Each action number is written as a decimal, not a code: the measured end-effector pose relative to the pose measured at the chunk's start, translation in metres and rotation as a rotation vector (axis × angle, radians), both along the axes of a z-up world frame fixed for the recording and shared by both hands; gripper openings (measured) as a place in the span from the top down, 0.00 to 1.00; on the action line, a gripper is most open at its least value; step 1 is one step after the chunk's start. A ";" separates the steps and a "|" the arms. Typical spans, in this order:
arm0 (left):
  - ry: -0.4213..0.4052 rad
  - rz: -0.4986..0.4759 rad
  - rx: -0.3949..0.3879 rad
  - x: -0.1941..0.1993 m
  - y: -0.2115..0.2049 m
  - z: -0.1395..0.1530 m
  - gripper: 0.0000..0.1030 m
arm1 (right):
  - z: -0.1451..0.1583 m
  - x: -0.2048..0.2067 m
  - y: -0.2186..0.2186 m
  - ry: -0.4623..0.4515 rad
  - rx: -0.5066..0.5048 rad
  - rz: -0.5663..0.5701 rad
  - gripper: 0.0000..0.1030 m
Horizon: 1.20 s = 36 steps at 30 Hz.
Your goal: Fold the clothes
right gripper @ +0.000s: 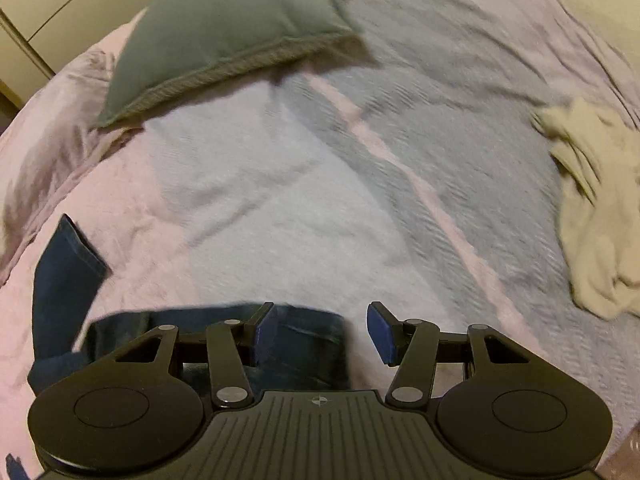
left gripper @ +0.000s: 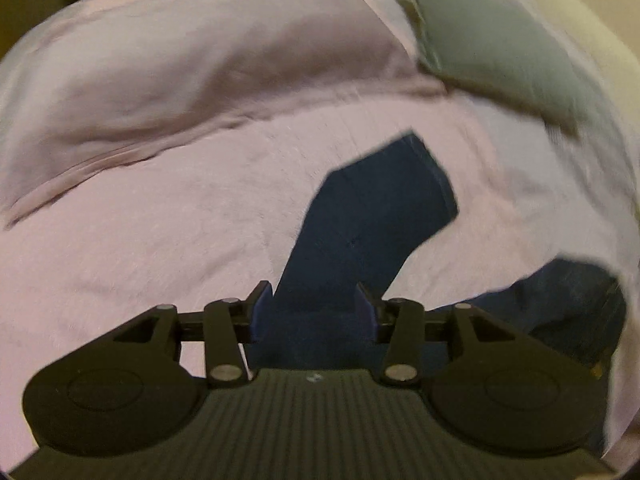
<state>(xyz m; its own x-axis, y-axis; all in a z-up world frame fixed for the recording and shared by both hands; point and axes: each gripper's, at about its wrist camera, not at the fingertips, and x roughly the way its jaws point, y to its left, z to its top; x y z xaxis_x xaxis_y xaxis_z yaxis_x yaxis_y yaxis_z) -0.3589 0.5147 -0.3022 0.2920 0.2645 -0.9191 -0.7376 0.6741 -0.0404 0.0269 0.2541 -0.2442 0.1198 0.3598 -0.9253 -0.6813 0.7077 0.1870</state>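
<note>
- The dark blue jeans lie on the bed, one leg sticking out over the pink cover.
- The left hand-held gripper has its fingers apart, with jeans cloth between them.
- The right hand-held gripper is wide apart too, over the jeans' edge.
- I think folding has just begun; next, both must pinch the cloth.
- A green pillow and cream clothes sit well apart.

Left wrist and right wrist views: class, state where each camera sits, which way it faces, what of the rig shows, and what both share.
Left wrist: on the left gripper, looking along its open jaws, which straddle the dark jeans on the pink bedspread.
Right wrist: on the right gripper, jaws open, facing up the bed toward the cream garment.
Shared: jeans, bedspread, green cushion.
</note>
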 end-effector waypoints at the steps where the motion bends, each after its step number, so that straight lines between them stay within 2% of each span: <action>1: 0.023 -0.041 -0.005 0.008 0.007 -0.013 0.60 | -0.001 -0.004 0.007 -0.006 0.000 -0.006 0.48; 3: 0.047 -0.089 -0.018 0.020 0.020 -0.038 0.60 | -0.004 -0.011 0.019 -0.003 0.004 -0.024 0.48; 6: 0.072 -0.109 -0.044 0.040 0.041 -0.073 0.60 | -0.012 -0.020 0.025 0.026 -0.002 -0.050 0.48; 8: 0.075 -0.114 -0.075 0.050 0.053 -0.095 0.65 | -0.020 -0.025 0.027 0.041 -0.026 -0.067 0.48; 10: 0.058 -0.067 -0.103 0.049 0.057 -0.105 0.95 | -0.027 -0.029 0.027 0.052 -0.052 -0.086 0.48; 12: 0.015 -0.002 -0.121 0.041 0.057 -0.106 0.98 | -0.031 -0.031 0.024 0.060 -0.060 -0.112 0.48; 14: -0.084 0.074 -0.123 0.019 0.049 -0.089 0.99 | -0.030 -0.032 0.022 0.068 -0.056 -0.130 0.48; 16: -0.175 0.183 -0.100 -0.014 0.036 -0.056 0.99 | -0.028 -0.031 0.025 0.070 -0.054 -0.115 0.48; 19: -0.292 0.396 -0.017 -0.074 0.013 0.012 1.00 | -0.025 -0.031 0.029 0.073 -0.051 -0.092 0.48; 21: -0.341 0.560 0.035 -0.116 -0.002 0.067 0.99 | -0.023 -0.031 0.032 0.079 -0.044 -0.075 0.48; 24: -0.355 0.709 0.122 -0.153 -0.015 0.128 0.98 | -0.022 -0.033 0.038 0.099 -0.025 -0.046 0.48; 26: -0.262 0.716 0.278 -0.155 -0.015 0.159 0.95 | -0.020 -0.037 0.043 0.113 -0.012 -0.015 0.48; 27: -0.216 0.706 0.346 -0.153 -0.013 0.171 0.89 | -0.017 -0.040 0.046 0.117 -0.003 0.007 0.48; 28: -0.176 0.696 0.401 -0.152 -0.011 0.180 0.81 | -0.014 -0.044 0.048 0.114 0.008 0.029 0.48; 30: -0.139 0.688 0.388 -0.154 -0.010 0.185 0.73 | -0.006 -0.054 0.050 0.091 0.032 0.085 0.48; 31: -0.133 0.683 0.366 -0.156 -0.012 0.183 0.72 | -0.001 -0.059 0.051 0.067 0.045 0.119 0.48; 34: -0.108 0.691 0.252 -0.164 -0.032 0.153 0.69 | 0.009 -0.079 0.050 -0.010 0.065 0.232 0.48; 36: -0.117 0.745 0.160 -0.177 -0.049 0.123 0.69 | 0.010 -0.091 0.047 -0.043 0.061 0.292 0.48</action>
<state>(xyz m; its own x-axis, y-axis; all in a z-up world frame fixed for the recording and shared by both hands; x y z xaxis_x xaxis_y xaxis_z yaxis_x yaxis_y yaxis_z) -0.5359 0.4658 -0.1788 0.0774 0.5566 -0.8271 -0.9960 0.0057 -0.0894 -0.0644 0.3006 -0.2341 0.0414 0.4391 -0.8975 -0.8625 0.4691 0.1897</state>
